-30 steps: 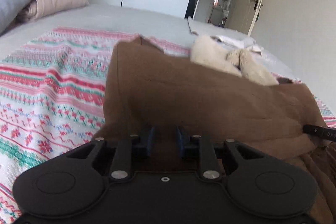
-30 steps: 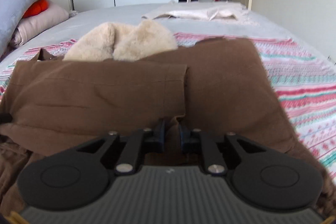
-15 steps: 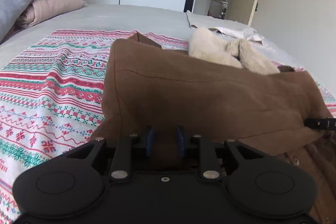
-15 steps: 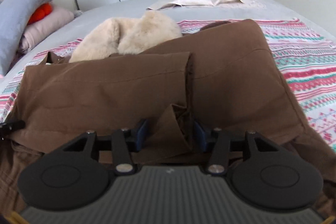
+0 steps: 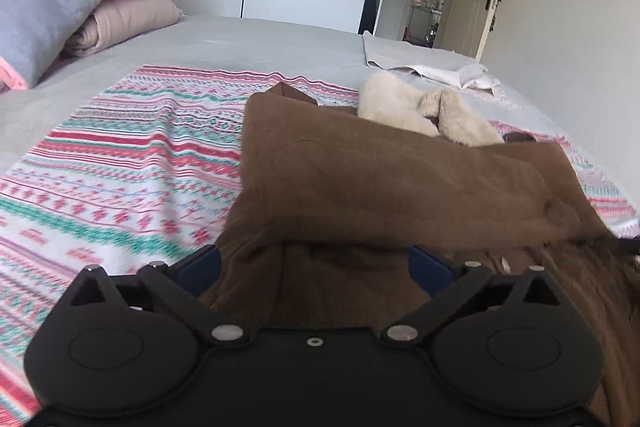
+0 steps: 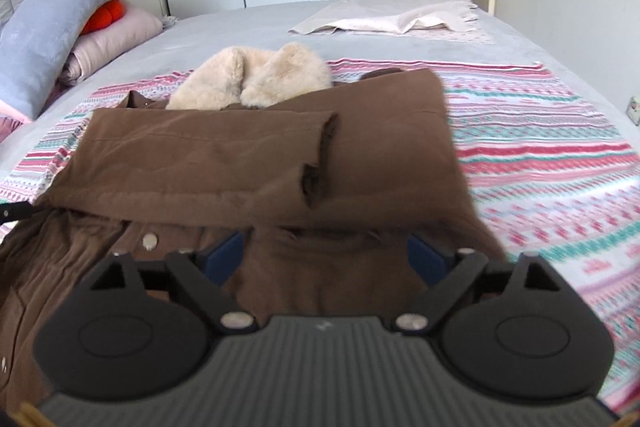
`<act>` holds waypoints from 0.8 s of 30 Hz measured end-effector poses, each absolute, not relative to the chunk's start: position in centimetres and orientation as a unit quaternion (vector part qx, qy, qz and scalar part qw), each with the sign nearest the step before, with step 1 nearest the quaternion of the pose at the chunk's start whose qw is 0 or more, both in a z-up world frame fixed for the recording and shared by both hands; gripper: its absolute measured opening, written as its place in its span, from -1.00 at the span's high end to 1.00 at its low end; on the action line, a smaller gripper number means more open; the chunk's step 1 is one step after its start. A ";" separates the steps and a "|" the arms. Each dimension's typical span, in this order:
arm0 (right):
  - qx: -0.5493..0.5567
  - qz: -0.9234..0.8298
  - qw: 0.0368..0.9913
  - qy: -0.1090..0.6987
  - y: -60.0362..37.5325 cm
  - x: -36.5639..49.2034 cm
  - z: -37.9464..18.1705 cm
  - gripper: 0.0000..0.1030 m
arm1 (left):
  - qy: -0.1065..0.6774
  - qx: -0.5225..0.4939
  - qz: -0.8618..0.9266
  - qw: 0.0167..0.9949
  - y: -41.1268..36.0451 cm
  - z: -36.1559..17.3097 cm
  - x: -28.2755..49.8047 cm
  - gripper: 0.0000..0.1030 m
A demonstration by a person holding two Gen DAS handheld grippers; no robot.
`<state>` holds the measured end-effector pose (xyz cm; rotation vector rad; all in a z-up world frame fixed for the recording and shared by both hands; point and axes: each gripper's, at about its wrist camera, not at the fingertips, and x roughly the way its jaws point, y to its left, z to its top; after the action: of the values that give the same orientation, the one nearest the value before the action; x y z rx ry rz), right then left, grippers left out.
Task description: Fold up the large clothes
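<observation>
From the left wrist, the left gripper point(image 5: 316, 261) no longer pinches the brown coat point(image 5: 400, 183) as it did a second ago — its jaws are opening, spread wide above loose cloth. Folded sleeves lie across the coat on the patterned blanket point(image 5: 120, 167), cream fur collar point(image 5: 424, 111) beyond.

From the right wrist, the right gripper point(image 6: 324, 255) has likewise let go — jaws opening, apart over the coat point(image 6: 240, 163), whose cuff now lies flat.

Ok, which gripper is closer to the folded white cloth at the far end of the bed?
Right. The right gripper faces the white cloth almost straight ahead beyond the brown coat; the left gripper sits further over, with the cloth off to its far right. Both jaws are opening.
</observation>
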<state>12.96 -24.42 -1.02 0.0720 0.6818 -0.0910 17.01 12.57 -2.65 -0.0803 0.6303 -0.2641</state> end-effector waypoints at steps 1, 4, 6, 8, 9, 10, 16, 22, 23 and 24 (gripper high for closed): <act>0.033 -0.048 0.942 0.331 -24.9 12.1 -0.7 -0.86 | 0.308 -0.038 -0.126 0.942 12.9 -2.5 16.4 -0.98; 0.028 -0.058 0.946 0.319 -26.4 9.3 -0.1 -0.92 | 0.315 -0.053 -0.125 0.939 14.1 -2.4 14.8 -1.00; 0.034 -0.067 0.946 0.314 -27.4 7.9 0.1 -0.94 | 0.330 -0.068 -0.132 0.932 15.1 -2.7 13.8 -1.00; 0.041 -0.067 0.945 0.318 -28.4 6.4 0.1 -0.94 | 0.343 -0.077 -0.135 0.926 16.1 -3.1 12.8 -1.00; 0.042 -0.065 0.944 0.320 -28.8 5.8 0.0 -0.94 | 0.349 -0.078 -0.135 0.924 16.6 -3.3 12.3 -1.00; 0.042 -0.062 0.944 0.322 -29.2 5.1 -0.1 -0.95 | 0.355 -0.081 -0.135 0.921 17.1 -3.5 11.9 -1.00; 0.064 -0.058 0.928 0.363 -31.9 2.2 -0.6 -0.96 | 0.424 -0.135 -0.154 0.882 21.1 -4.1 11.1 -1.00; 0.111 -0.033 0.905 0.409 -33.8 -1.4 -1.2 -0.97 | 0.492 -0.170 -0.211 0.827 24.6 -5.0 8.7 -0.99; 0.123 -0.021 0.899 0.419 -33.9 -2.0 -1.5 -0.97 | 0.505 -0.176 -0.218 0.816 25.0 -5.4 8.3 -0.99; 0.133 -0.007 0.893 0.429 -33.8 -2.6 -1.9 -0.97 | 0.514 -0.181 -0.227 0.807 25.3 -5.8 7.9 -0.99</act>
<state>-2.58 -33.81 -1.90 0.2755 0.8902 -0.0152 7.88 25.31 -5.79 -0.3883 1.0999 -0.4847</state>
